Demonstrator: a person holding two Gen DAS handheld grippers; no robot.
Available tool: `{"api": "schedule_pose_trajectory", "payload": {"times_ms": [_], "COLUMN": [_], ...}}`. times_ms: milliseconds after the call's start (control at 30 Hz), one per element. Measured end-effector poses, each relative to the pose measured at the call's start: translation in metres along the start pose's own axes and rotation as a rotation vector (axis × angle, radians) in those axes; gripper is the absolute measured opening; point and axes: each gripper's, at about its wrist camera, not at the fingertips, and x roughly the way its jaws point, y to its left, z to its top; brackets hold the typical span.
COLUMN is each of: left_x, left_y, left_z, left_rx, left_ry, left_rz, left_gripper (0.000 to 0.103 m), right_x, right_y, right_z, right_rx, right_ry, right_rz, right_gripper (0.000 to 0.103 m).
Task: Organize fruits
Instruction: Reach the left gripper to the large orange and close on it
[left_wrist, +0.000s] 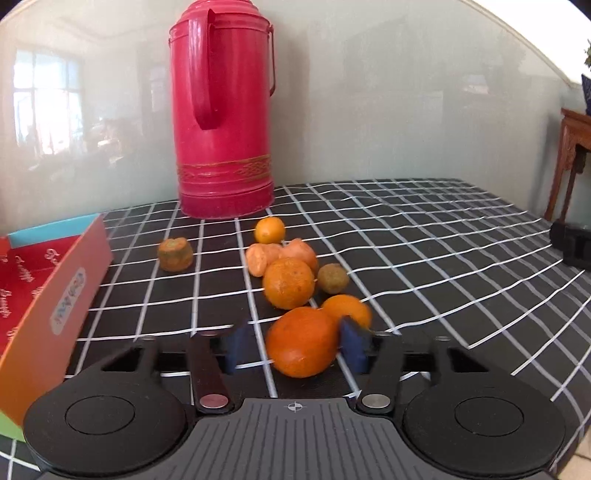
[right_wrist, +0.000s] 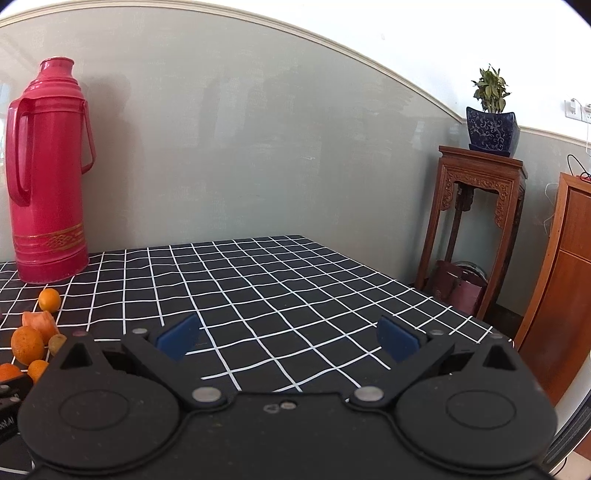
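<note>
One orange (left_wrist: 301, 341) near on the surface (left_wrist: 443, 258) | left hand-held gripper (left_wrist: 295, 349) half-open, right pad touching, left pad apart | right hand-held gripper (right_wrist: 288, 338) wide open, empty | firm, round, rolls; grip across middle.

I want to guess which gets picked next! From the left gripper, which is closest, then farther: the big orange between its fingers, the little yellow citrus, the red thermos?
1. Big orange, between the fingers.
2. Little yellow citrus, mid-table.
3. Red thermos, back by the wall.

The label on the orange box (left_wrist: 55, 291) and its red script are too blurred to read.
</note>
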Motion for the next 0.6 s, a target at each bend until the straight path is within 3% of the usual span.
{"api": "schedule_pose_trajectory", "payload": {"times_ms": [233, 333, 433, 600], "left_x": [0.005, 0.002, 0.001, -0.006], "left_y": [0.007, 0.003, -0.003, 0.010], "left_z": [0.000, -0.001, -0.002, 0.001], "left_rx": [-0.044, -0.024, 0.008, -0.030], "left_ry": [0.032, 0.012, 0.004, -0.029], "left_rz": [-0.023, -0.029, -0.011, 0.029], "left_gripper": [0.058, 0.042, 0.042, 0.041], "right_x": [0.000, 0.000, 0.000, -0.003], "right_y": [-0.001, 0.000, 0.001, 0.008], "right_z": [0.000, 0.000, 0.001, 0.003], "right_rx": [0.010, 0.005, 0.012, 0.008], "right_ry": [0.008, 0.008, 0.012, 0.008], "right_rz": [0.009, 0.012, 0.024, 0.056], "right_gripper": [0.097, 0.097, 0.097, 0.097]}}
